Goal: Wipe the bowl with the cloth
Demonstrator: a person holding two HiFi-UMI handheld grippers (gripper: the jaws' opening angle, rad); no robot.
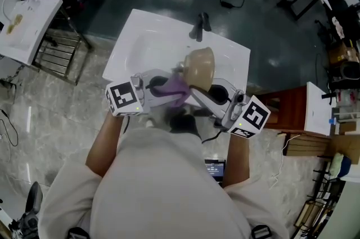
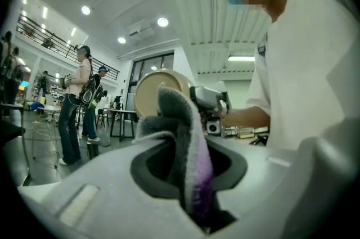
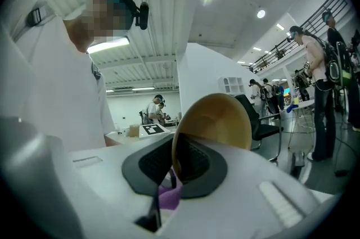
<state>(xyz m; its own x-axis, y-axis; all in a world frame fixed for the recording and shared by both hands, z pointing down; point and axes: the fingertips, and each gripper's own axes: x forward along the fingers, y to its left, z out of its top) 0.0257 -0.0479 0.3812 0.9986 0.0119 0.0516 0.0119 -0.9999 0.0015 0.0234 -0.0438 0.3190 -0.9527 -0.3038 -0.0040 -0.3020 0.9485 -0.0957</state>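
Observation:
A tan bowl (image 1: 201,65) is held up on its side over the white sink (image 1: 140,41). My right gripper (image 1: 198,93) is shut on the bowl's rim; in the right gripper view the bowl (image 3: 216,118) stands edge-on between the jaws of that gripper (image 3: 174,167). My left gripper (image 1: 163,88) is shut on a grey and purple cloth (image 1: 172,90), which touches the bowl's left side. In the left gripper view the cloth (image 2: 185,136) sticks up from the gripper (image 2: 188,167), with the bowl (image 2: 153,89) just behind it. A purple scrap of the cloth (image 3: 169,196) shows under the bowl.
A dark faucet (image 1: 199,27) stands at the sink's far edge. A white stand (image 1: 28,27) is at the left; a brown wooden piece (image 1: 286,111) and a white box (image 1: 318,108) are at the right. A person (image 2: 79,103) stands in the background.

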